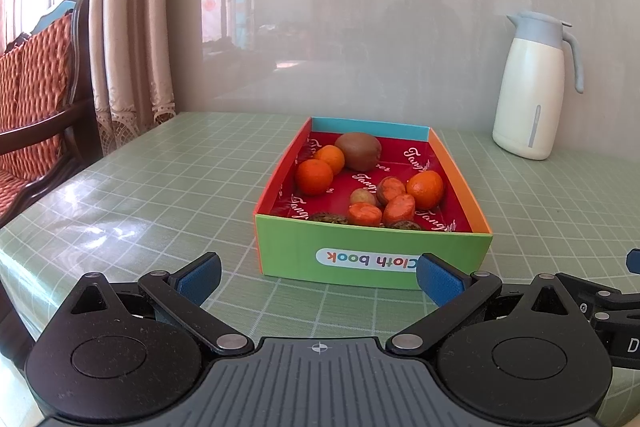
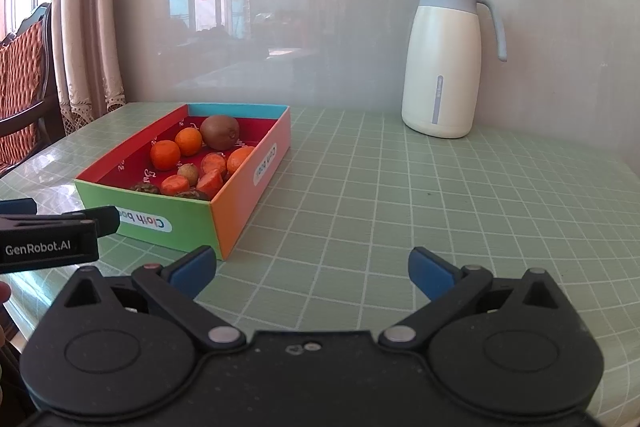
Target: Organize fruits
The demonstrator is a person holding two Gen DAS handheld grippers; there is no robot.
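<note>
A colourful cardboard box (image 1: pixel 372 251) (image 2: pixel 188 227) with a red inside stands on the green checked table. It holds a brown kiwi (image 1: pixel 358 151) (image 2: pixel 220 132), three mandarins (image 1: pixel 314 177) (image 2: pixel 165 155), several orange carrot-like pieces (image 1: pixel 364 214) (image 2: pixel 175 185), a small tan fruit (image 1: pixel 362 196) and dark nuts. My left gripper (image 1: pixel 318 277) is open and empty just in front of the box. My right gripper (image 2: pixel 312 269) is open and empty, to the right of the box's near corner. The left gripper's side shows in the right wrist view (image 2: pixel 60 227).
A white and blue thermos jug (image 1: pixel 532 87) (image 2: pixel 444 59) stands at the back right against the grey wall. A wooden chair with an orange cushion (image 1: pixel 36 87) and curtains are at the left beside the table's edge.
</note>
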